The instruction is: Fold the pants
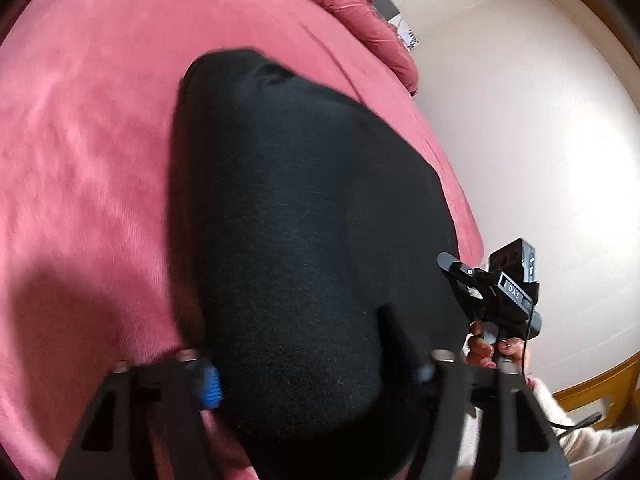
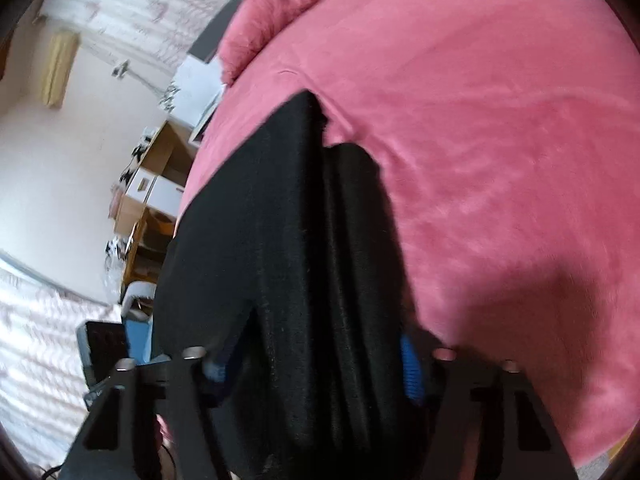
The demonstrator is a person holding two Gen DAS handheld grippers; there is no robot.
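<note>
The black pants (image 1: 300, 200) lie folded lengthways on a pink bed cover (image 1: 80, 120), close to its right edge. My left gripper (image 1: 316, 376) has the near end of the pants between its fingers, the blue pad (image 1: 212, 388) against the cloth. At the pants' right edge the right gripper (image 1: 456, 270) shows, held by a hand (image 1: 492, 348). In the right wrist view the pants (image 2: 288, 220) run away from me in layered folds, and my right gripper (image 2: 312, 372) has the thick near end filling the gap between its blue pads (image 2: 412, 376).
A bunched pink duvet (image 1: 360, 8) lies at the far end of the bed. The pale floor (image 1: 520, 120) drops away just beside the pants. Cardboard boxes and wooden furniture (image 2: 160, 184) stand on the floor, with a dark device (image 2: 104, 340) nearer me.
</note>
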